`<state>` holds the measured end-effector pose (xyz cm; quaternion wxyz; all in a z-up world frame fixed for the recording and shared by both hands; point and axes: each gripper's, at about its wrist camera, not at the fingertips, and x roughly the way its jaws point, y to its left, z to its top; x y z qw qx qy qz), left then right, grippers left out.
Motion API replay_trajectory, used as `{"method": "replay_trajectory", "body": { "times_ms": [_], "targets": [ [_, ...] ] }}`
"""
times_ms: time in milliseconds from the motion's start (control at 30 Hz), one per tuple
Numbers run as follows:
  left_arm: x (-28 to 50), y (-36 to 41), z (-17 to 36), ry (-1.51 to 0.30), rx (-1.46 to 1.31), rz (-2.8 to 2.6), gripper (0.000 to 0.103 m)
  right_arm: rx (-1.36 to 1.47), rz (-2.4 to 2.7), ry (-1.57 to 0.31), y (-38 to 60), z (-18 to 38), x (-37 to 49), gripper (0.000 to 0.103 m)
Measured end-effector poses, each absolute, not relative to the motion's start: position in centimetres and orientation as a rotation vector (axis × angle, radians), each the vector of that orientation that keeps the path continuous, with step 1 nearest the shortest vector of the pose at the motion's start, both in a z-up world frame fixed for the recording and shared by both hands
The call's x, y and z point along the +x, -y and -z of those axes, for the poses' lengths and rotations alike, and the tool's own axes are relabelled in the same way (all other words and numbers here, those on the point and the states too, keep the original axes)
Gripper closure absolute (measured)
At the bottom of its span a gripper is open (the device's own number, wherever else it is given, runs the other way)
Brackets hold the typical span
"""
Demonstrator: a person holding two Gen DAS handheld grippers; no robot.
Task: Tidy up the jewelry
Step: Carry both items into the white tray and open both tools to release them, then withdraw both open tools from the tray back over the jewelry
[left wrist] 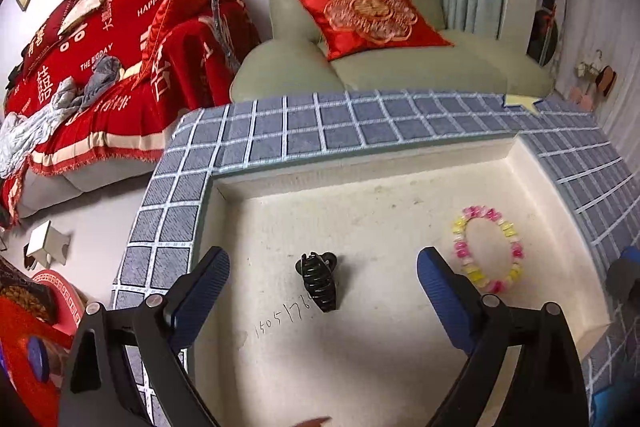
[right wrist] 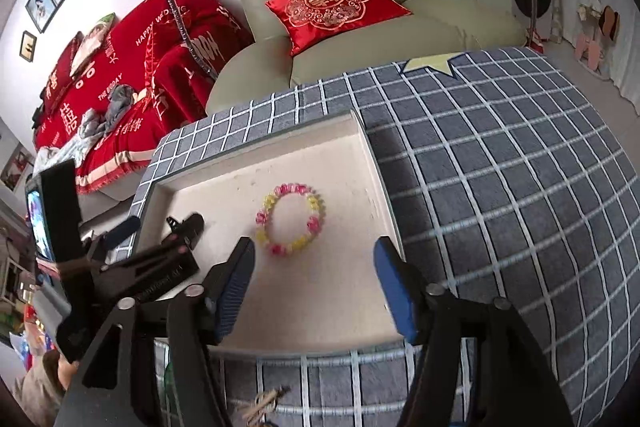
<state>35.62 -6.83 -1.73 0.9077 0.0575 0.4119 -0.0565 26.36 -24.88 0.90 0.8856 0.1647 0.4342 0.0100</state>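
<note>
A: Left wrist view: where is the jewelry?
B: In the white tray (left wrist: pixel 360 367) on the checked counter (left wrist: pixel 280 127). The black hair claw (left wrist: pixel 319 281) lies between the released left tongs (left wrist: pixel 323 283); the bead bracelet (left wrist: pixel 488 249) lies to its right.

A: Right wrist view?
B: The right tongs (right wrist: pixel 316 273), spread and empty, hover near the bracelet (right wrist: pixel 292 219); the claw (right wrist: pixel 188 227) lies left of it.

Shallow white tray (left wrist: pixel 360 367) on the checked bench (right wrist: pixel 500 187): open from above, low walls on all sides. Obstacles on tray floor: black hair claw (left wrist: pixel 319 281) left of centre; bead bracelet (left wrist: pixel 488 251) toward the right wall, apart from the claw. Bare floor between them and along the far wall. Left tool (left wrist: pixel 323 285) straddles the claw; right tool (right wrist: pixel 314 277) hovers near the bracelet.
</note>
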Motion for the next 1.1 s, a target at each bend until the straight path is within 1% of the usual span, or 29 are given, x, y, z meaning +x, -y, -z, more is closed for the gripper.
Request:
{"method": "replay_trajectory", "body": {
  "times_ms": [67,133,167,200,233,333,533,633,800,1100],
  "targets": [
    [34.9,6.7,1.1,-0.84,0.126,0.124,0.0,0.349,-0.031,-0.9,25.0,-0.9,25.6,0.02],
    [34.0,6.6,0.3,-0.83,0.127,0.136,0.0,0.361,-0.04,-0.887,25.2,-1.0,24.8,0.018],
    [33.7,6.5,0.1,-0.828,0.123,0.142,0.0,0.365,-0.039,-0.883,25.2,-1.1,24.4,0.012],
    [33.2,6.3,-0.2,-0.827,0.115,0.157,0.0,0.37,-0.038,-0.877,25.3,-1.1,24.0,0.001],
    [32.7,6.2,-0.4,-0.837,0.114,0.181,0.0,0.38,-0.041,-0.867,25.4,-1.2,23.4,0.0],
    [31.0,6.1,-0.8,-0.869,0.135,0.233,0.0,0.39,-0.047,-0.847,25.8,-1.7,21.9,0.0],
    [25.8,4.6,-1.6,-0.825,0.121,0.215,0.0,0.381,-0.054,-0.89,25.8,-2.3,18.5,0.0],
    [23.8,2.9,-1.0,-0.874,0.073,0.199,0.0,0.366,-0.048,-0.921,25.6,-2.0,16.6,0.0],
    [20.1,0.6,0.5,-0.928,0.051,0.243,0.0,0.35,-0.052,-0.976,25.1,-0.7,13.3,0.0],
    [13.0,-2.6,2.7,-0.94,0.129,0.293,0.0,0.3,-0.009,-1.063,24.9,2.6,7.4,0.0]
  ]
}}
